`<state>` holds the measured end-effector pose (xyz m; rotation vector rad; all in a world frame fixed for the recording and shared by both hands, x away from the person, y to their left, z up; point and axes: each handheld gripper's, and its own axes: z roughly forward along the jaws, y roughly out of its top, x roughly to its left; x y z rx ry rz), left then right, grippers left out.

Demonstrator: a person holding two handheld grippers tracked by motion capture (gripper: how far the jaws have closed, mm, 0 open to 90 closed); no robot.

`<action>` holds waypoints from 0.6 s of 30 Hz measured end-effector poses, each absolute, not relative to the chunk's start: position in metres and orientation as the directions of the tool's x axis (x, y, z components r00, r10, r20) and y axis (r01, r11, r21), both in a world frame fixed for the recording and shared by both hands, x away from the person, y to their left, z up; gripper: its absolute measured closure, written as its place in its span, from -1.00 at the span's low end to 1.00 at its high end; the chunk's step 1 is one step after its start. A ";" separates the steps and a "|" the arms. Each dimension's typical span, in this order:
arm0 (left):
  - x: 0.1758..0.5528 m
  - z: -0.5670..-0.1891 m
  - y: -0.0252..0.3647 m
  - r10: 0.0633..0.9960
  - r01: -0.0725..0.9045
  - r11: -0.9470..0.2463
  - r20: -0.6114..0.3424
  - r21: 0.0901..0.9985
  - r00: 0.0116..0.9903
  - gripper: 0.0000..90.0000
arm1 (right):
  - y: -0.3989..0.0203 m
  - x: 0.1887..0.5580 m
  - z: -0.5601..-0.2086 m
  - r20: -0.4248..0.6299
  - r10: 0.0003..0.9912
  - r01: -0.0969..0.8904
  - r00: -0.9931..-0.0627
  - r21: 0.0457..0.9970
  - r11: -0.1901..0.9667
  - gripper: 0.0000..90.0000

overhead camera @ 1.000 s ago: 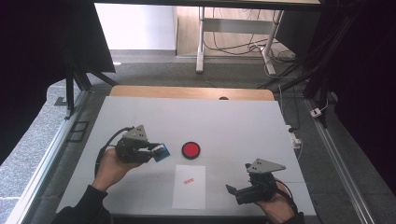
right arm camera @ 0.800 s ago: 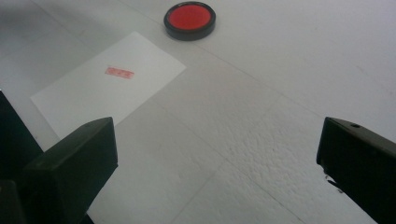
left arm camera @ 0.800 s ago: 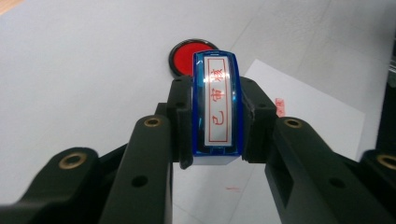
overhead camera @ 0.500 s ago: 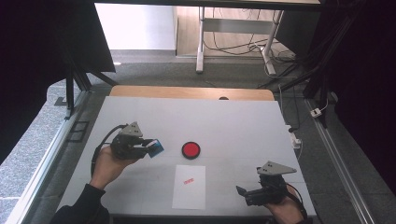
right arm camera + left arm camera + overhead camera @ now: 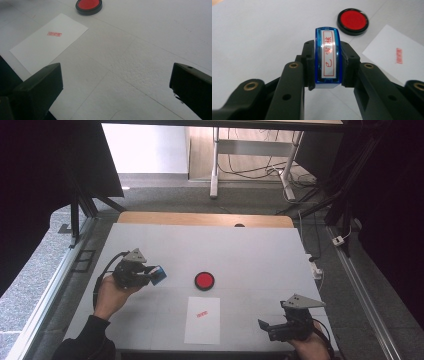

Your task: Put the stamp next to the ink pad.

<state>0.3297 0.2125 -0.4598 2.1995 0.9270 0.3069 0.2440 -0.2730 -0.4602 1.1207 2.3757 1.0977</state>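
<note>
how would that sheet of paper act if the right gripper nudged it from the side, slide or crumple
The paper lies flat and thin on the smooth white table, so it would probably slide easily. It looks floppy, so an edge push may buckle it instead. The open right gripper would likely struggle to get a jaw under it.

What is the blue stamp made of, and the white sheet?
Stamp: looks like glossy, see-through blue plastic; light glints along its edges and label. Sheet: probably matte paper; thin, flat, no shine, with a red print on it.
</note>
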 end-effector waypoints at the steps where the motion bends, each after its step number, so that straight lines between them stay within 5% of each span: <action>1: 0.331 -0.461 0.214 0.703 0.531 -0.482 -0.054 0.696 0.709 0.55 | -0.273 0.244 -0.460 0.056 0.753 0.531 -0.655 0.744 0.405 -1.00; 18: 0.344 -0.487 0.222 0.751 0.604 -0.449 -0.087 0.658 0.654 0.55 | -0.271 0.245 -0.461 0.051 0.751 0.536 -0.659 0.732 0.421 -1.00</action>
